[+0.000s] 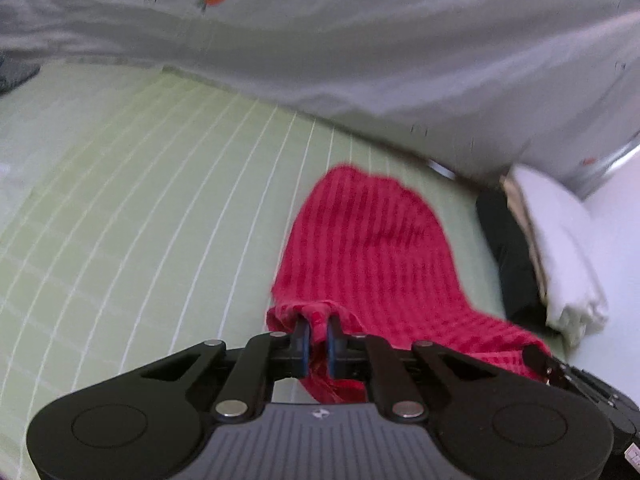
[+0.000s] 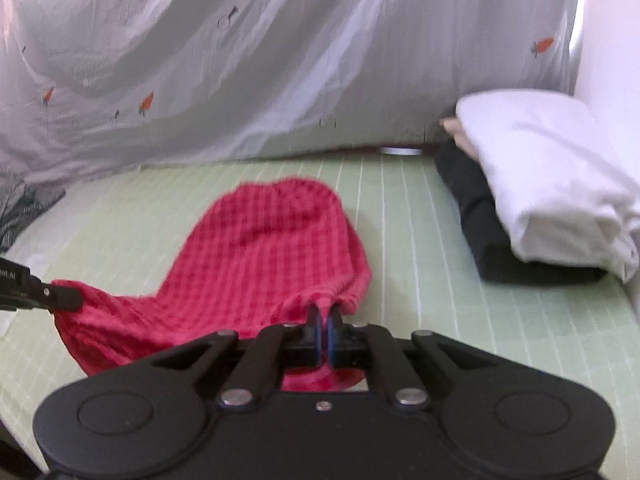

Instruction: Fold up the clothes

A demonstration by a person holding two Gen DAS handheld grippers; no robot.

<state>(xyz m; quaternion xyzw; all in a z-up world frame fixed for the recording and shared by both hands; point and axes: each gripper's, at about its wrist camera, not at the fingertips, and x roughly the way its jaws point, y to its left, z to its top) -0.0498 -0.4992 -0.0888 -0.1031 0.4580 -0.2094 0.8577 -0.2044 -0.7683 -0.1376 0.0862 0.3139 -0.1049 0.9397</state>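
Observation:
A red ribbed knit garment [image 1: 368, 248] lies on a light green sheet with white lines [image 1: 140, 208]. My left gripper [image 1: 318, 326] is shut on its near left corner and holds that edge bunched up. My right gripper [image 2: 324, 316] is shut on the near right corner of the same garment [image 2: 264, 248]. The garment's near edge hangs lifted between both grippers while its far end rests on the sheet [image 2: 480, 340]. The left gripper also shows at the left edge of the right wrist view [image 2: 60, 298]. The right gripper shows at the right edge of the left wrist view [image 1: 536, 356].
A stack of folded clothes, white [image 2: 552, 184] on top of black [image 2: 480, 224], sits at the right of the bed. A grey-white duvet with small carrot prints [image 2: 260, 64] is heaped along the far side. A dark patterned cloth [image 2: 20, 216] lies at the far left.

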